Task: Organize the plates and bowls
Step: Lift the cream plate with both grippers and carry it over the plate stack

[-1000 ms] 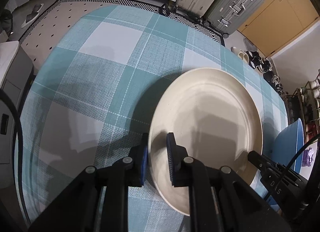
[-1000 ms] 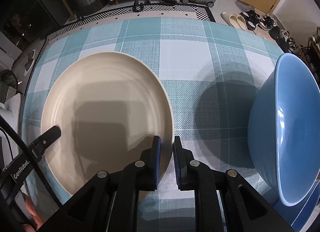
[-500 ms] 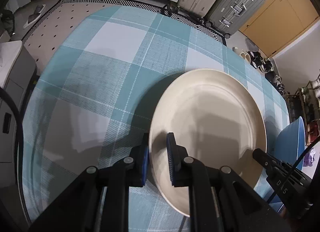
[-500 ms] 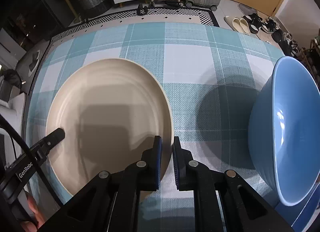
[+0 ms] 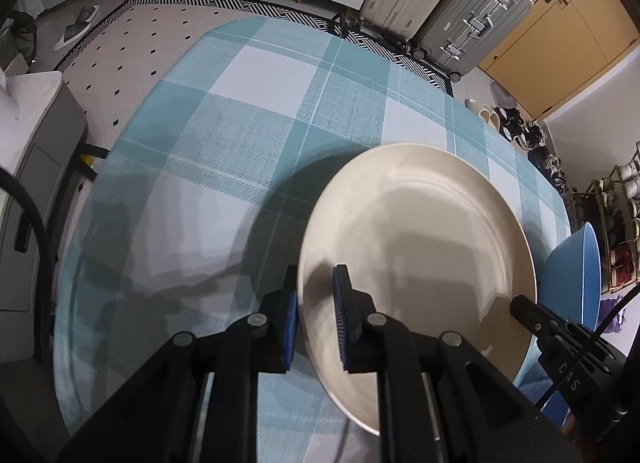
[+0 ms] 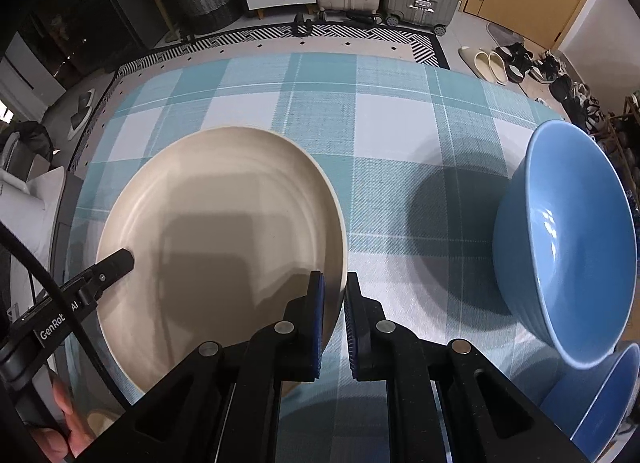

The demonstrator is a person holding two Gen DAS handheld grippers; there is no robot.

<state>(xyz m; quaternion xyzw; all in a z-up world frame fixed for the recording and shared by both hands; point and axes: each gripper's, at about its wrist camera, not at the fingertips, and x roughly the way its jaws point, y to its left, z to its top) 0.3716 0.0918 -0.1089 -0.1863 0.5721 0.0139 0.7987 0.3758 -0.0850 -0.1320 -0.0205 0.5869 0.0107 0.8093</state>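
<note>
The cream plate hangs between us, our left hand-held gripper and right hand-held gripper each clamped on opposite rims. It has just lifted off the checked worktop, apparently bound for stacking; the blue bowl waits alongside.

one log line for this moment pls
left gripper: shut on cream plate rim | right gripper: shut on opposite rim | plate: off checked cloth | blue bowl: untouched
</note>
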